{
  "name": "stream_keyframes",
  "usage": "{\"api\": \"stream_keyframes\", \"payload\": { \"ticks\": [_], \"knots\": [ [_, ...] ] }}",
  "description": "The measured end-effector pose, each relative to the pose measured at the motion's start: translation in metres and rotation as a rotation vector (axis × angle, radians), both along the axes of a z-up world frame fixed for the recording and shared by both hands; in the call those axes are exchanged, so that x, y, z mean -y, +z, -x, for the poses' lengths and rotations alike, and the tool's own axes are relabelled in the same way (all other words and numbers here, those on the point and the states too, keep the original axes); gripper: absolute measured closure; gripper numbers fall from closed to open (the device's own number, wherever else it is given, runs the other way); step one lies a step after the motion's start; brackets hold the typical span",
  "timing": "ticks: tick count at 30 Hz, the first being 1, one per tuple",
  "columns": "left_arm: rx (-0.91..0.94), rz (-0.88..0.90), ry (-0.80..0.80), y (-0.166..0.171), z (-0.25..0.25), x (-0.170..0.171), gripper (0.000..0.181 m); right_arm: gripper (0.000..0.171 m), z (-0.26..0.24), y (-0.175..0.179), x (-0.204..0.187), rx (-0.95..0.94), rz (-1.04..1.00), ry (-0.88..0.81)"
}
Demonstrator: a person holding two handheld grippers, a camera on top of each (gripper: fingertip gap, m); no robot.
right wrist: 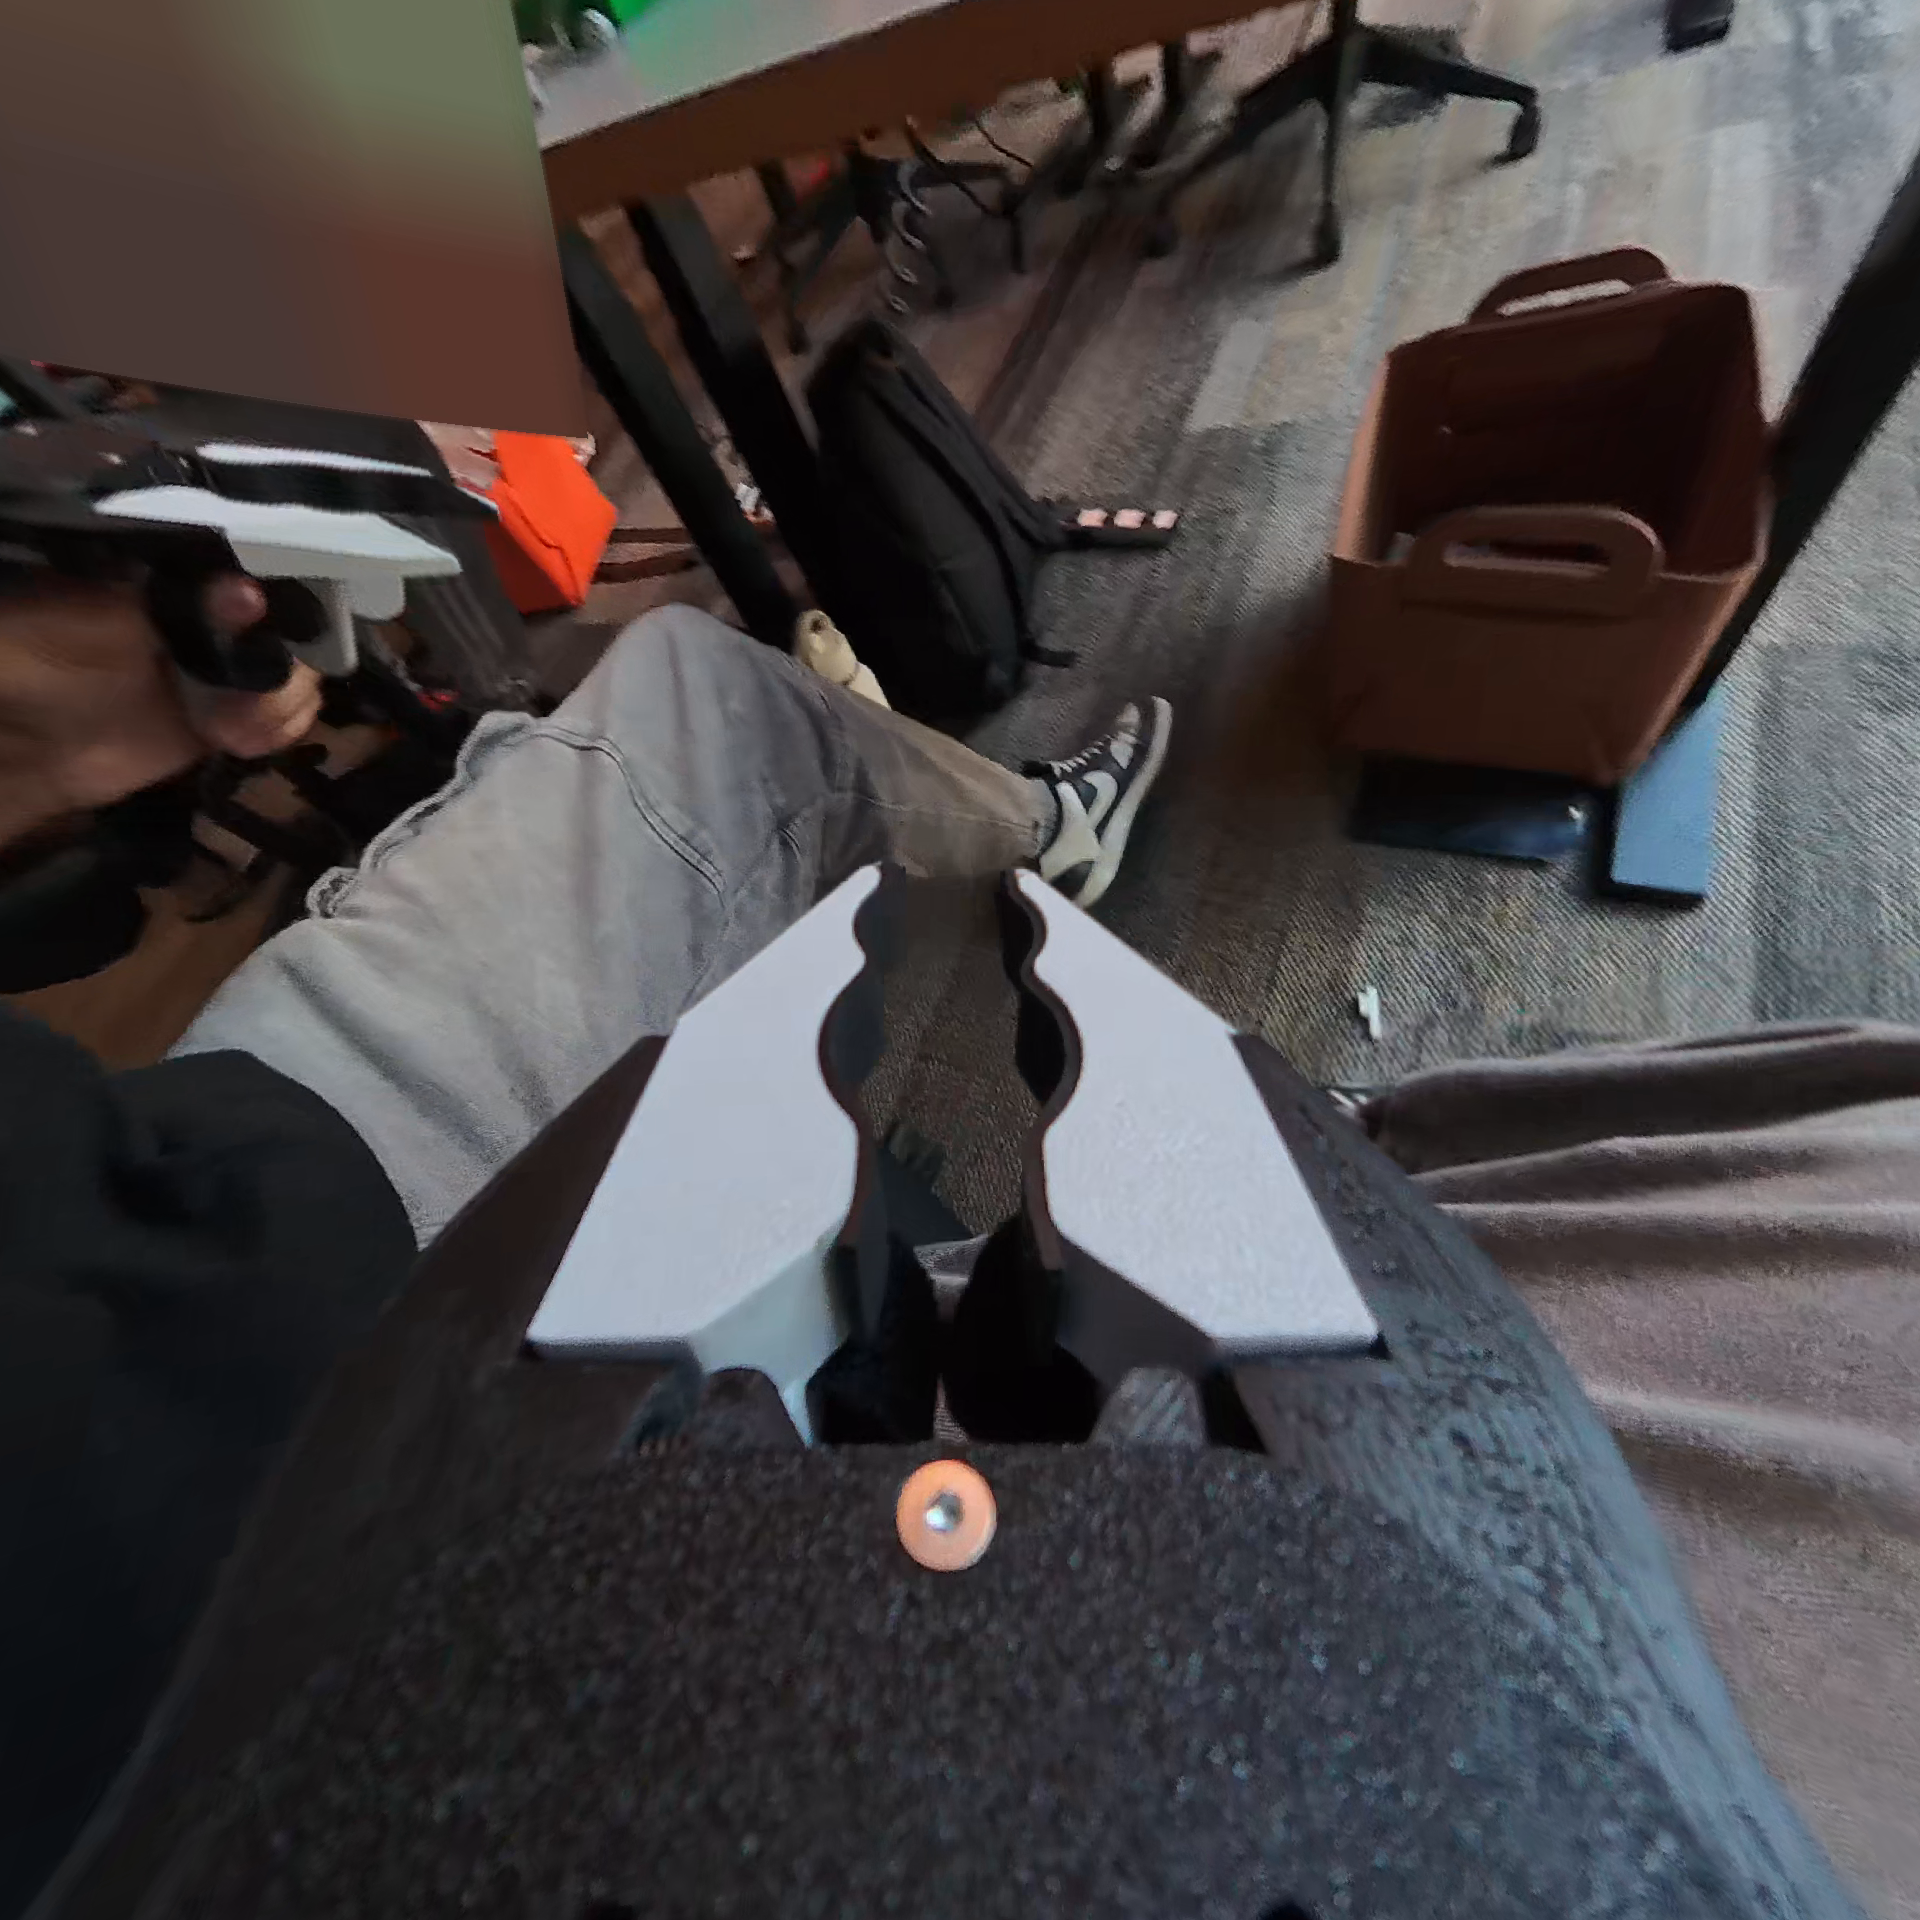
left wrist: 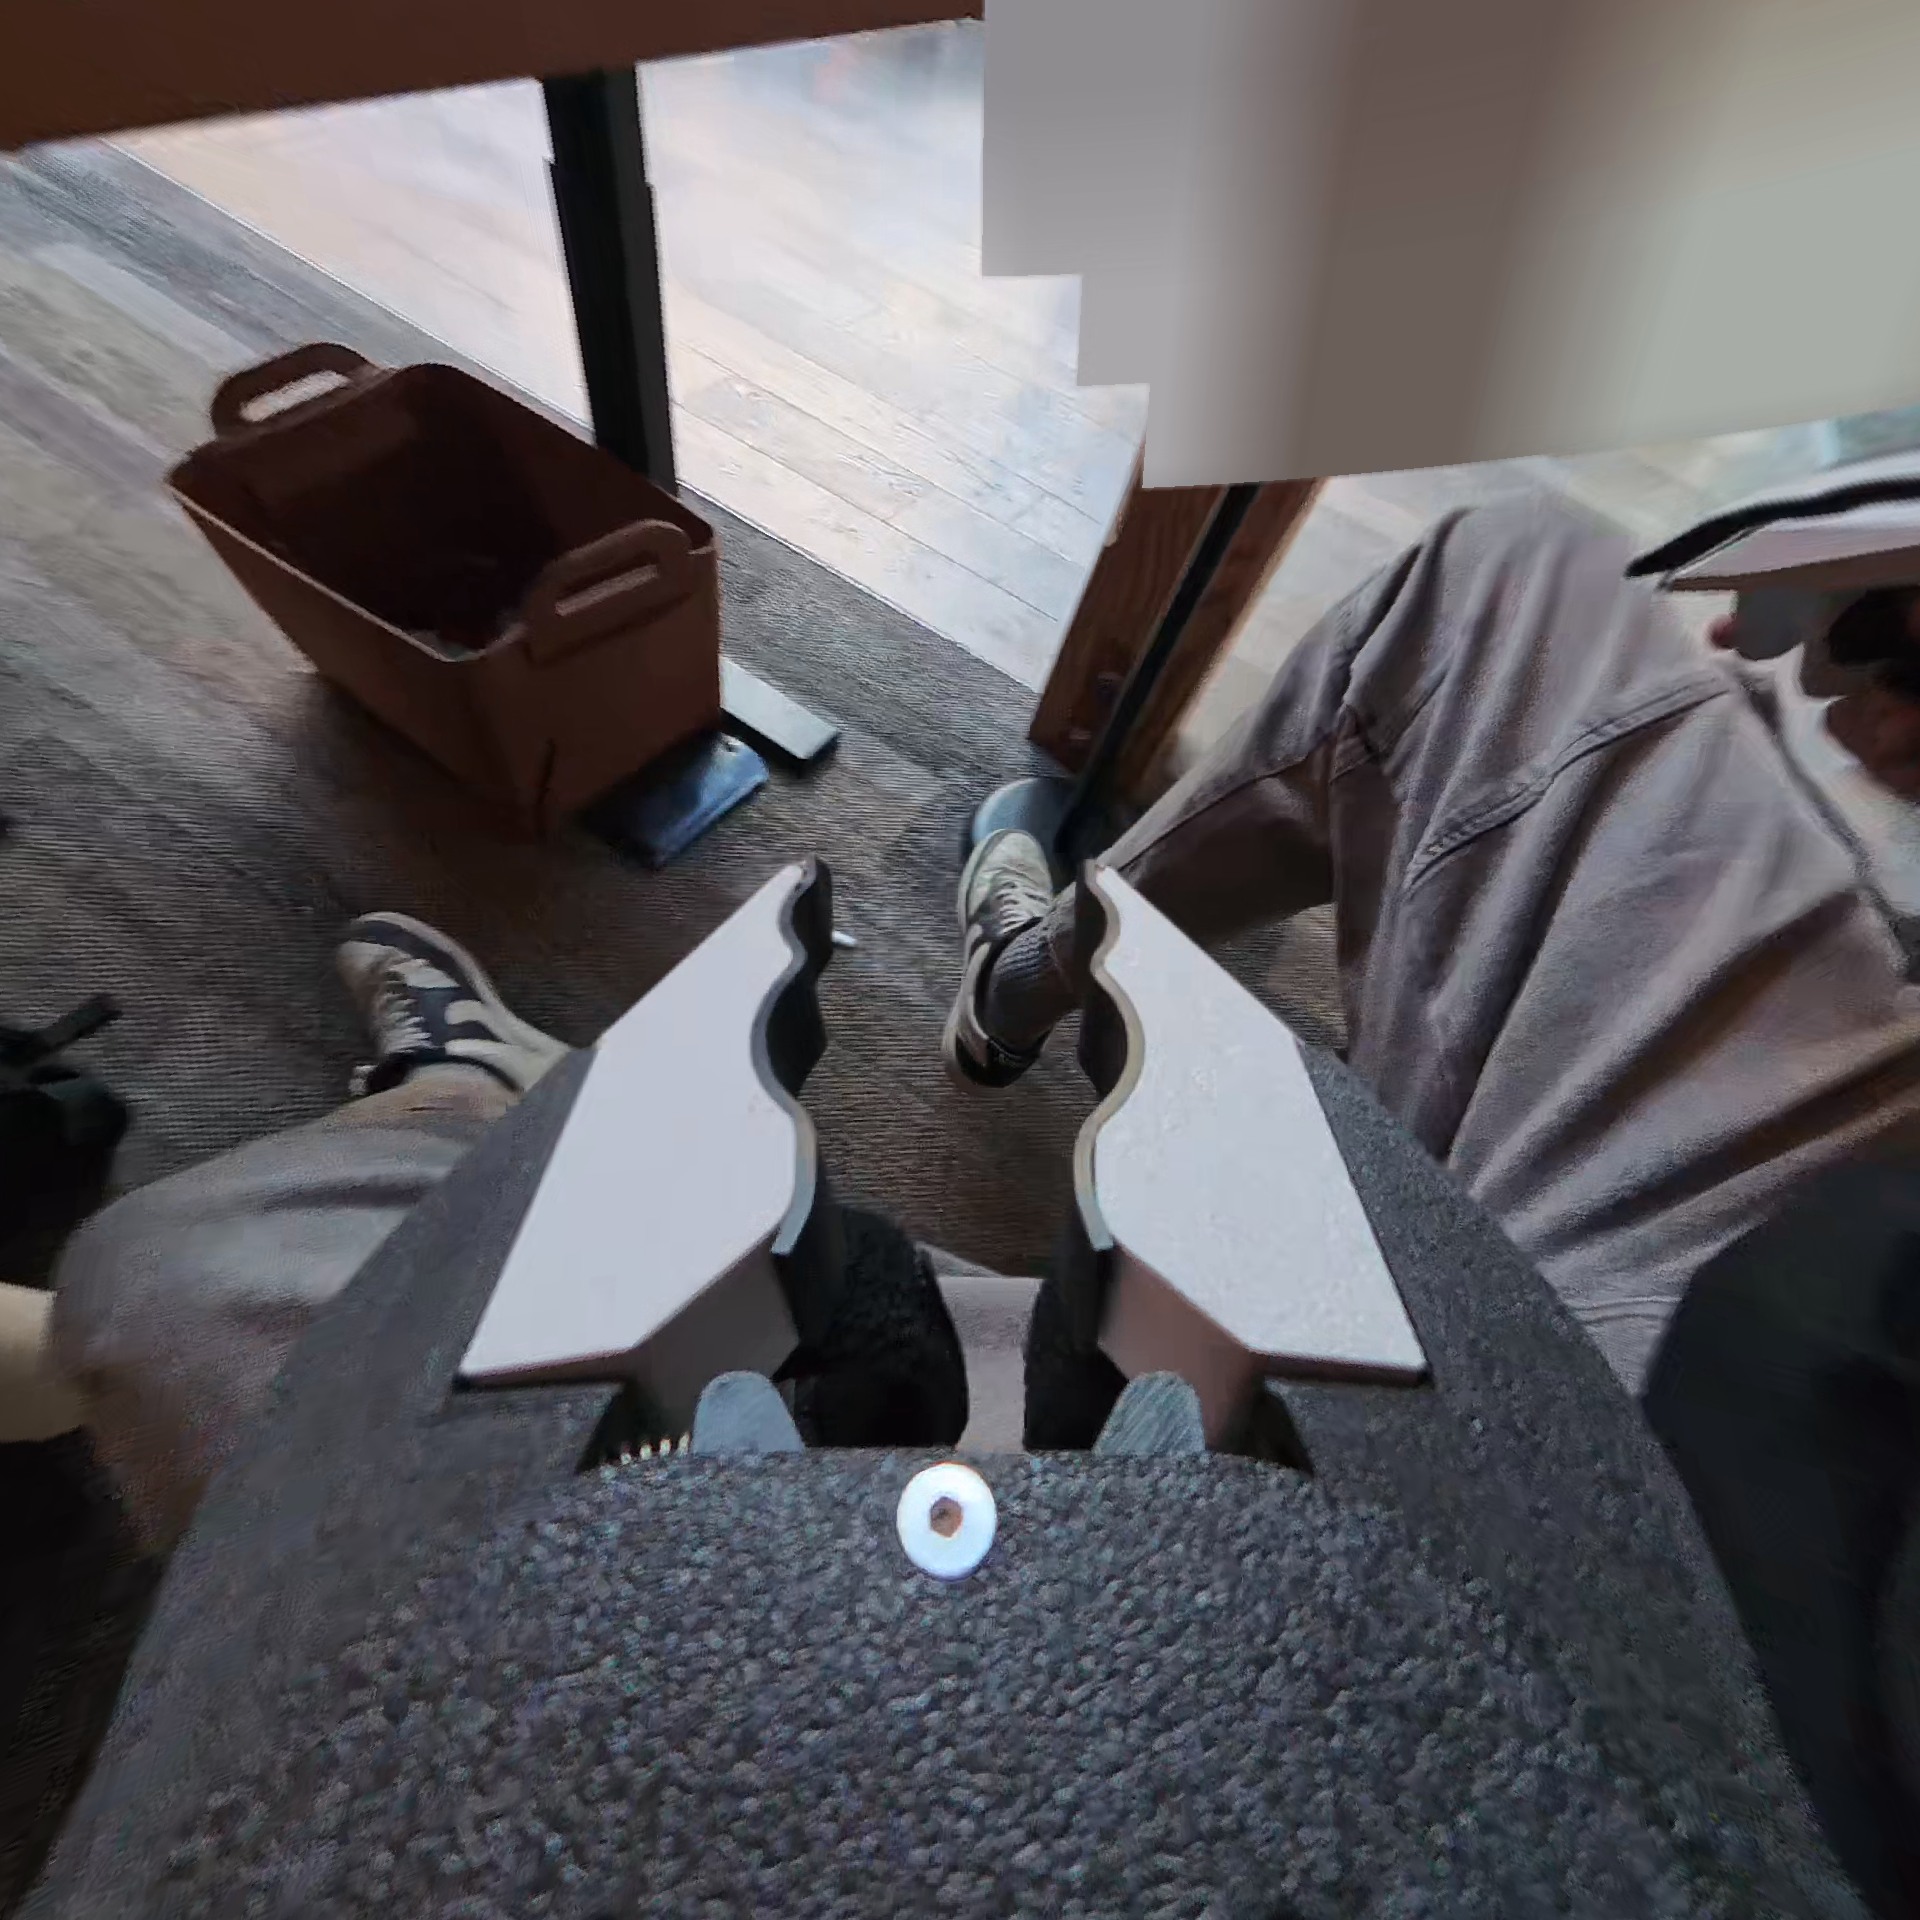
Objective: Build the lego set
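No lego parts show in either view. My left gripper (left wrist: 954, 883) is open and empty. It points down at the carpet between two people's legs. My right gripper (right wrist: 951, 881) is also empty, with its white fingers (right wrist: 748, 1122) a narrow gap apart, above a grey-jeaned leg (right wrist: 623, 831). The left gripper also shows at the upper left of the right wrist view (right wrist: 281, 540), held in a hand. The right gripper shows at the upper right edge of the left wrist view (left wrist: 1787, 540).
A brown felt bin (left wrist: 468, 582) (right wrist: 1558, 540) stands on the carpet beside a black table leg (left wrist: 613, 281). A black backpack (right wrist: 925, 520) and an orange box (right wrist: 551, 520) sit under a table. A small white scrap (right wrist: 1369, 1013) lies on the carpet. Sneakered feet (left wrist: 997, 956) are close. Across from one pair of fingers to the other is roughly 30 centimetres.
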State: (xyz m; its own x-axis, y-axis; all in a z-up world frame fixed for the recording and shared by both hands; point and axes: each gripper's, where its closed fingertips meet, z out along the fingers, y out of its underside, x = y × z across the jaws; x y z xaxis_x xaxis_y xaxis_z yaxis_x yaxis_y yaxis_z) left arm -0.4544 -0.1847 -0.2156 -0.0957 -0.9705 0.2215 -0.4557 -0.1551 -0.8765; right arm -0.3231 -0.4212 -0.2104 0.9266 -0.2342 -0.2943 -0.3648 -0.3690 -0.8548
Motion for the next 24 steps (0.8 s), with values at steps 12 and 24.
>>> {"api": "stream_keyframes", "payload": {
  "ticks": [12, 24],
  "knots": [
    [-0.576, -0.210, -0.546, -0.184, -0.186, 0.061, 0.143, 0.155, -0.054, -0.050, 0.101, -0.187, 0.055, -0.266],
    [-0.731, -0.315, -0.328, -0.677, -0.396, 0.016, 0.133, 0.154, -0.091, -0.063, 0.114, -0.258, 0.051, -0.367]
  ]
}}
